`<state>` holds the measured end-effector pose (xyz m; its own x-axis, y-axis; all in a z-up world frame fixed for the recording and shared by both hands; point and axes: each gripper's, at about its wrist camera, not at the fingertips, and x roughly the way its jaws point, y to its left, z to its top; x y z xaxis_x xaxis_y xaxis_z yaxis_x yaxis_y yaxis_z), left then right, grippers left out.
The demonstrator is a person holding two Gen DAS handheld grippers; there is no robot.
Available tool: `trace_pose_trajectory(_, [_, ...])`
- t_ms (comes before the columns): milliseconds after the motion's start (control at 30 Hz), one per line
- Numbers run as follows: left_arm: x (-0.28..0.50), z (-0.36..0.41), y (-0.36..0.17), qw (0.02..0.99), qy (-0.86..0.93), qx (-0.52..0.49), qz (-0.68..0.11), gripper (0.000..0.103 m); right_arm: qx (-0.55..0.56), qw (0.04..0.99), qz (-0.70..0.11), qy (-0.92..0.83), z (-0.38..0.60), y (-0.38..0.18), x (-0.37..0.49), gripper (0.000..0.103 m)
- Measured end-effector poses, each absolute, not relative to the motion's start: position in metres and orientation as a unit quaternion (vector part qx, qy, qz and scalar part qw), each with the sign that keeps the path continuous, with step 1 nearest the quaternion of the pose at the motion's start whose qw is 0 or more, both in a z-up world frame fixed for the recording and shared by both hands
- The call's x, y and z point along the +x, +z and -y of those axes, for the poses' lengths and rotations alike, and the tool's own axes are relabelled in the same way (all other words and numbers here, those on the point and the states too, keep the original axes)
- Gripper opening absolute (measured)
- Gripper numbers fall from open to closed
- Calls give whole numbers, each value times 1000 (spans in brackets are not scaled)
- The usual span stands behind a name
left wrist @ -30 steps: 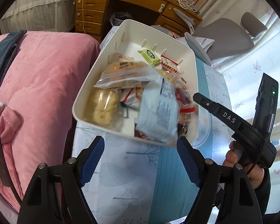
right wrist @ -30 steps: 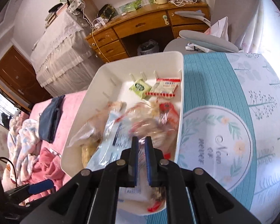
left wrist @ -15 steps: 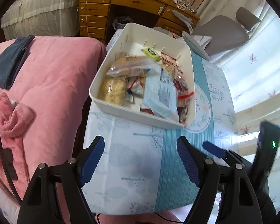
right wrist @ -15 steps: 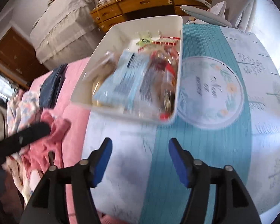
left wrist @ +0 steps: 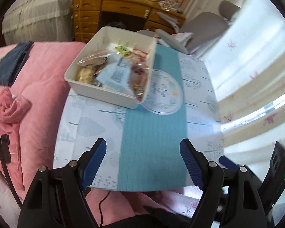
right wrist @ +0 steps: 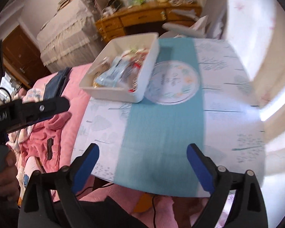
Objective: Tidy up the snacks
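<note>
A white plastic bin sits at the far left corner of the table, also in the right wrist view. It holds several snack packs, among them a light blue pack, a round biscuit pack and a green sachet. My left gripper is open and empty, well back from the bin over the table's near edge. My right gripper is open and empty, also at the near edge. The left gripper shows side-on in the right wrist view.
The table wears a pale leaf-print cloth with a teal runner and a round emblem. A pink bed lies left of the table. A grey chair and a wooden desk stand behind.
Both grippers have pulled back and away from the bin toward the table's near edge. The right gripper, shut one second ago over the snacks, is open now.
</note>
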<state>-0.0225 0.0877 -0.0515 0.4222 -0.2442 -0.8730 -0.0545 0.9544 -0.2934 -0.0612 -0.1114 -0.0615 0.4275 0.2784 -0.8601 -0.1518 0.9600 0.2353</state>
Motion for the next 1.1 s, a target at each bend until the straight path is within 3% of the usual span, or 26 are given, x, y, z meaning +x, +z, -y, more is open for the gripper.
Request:
trace_pose_trajectory(400, [-54, -20, 15, 887, -22, -58, -457, 83, 92, 866, -479, 112, 168, 13, -95, 100])
trace_pose_trajectory(600, [-73, -8, 21, 901, 3, -36, -432, 101, 58, 882, -457, 97, 162, 20, -110, 103])
trace_pose_trajectory(1100, [-95, -1, 2, 882, 38, -16, -470, 102, 51, 865, -494, 75, 168, 2, -122, 103])
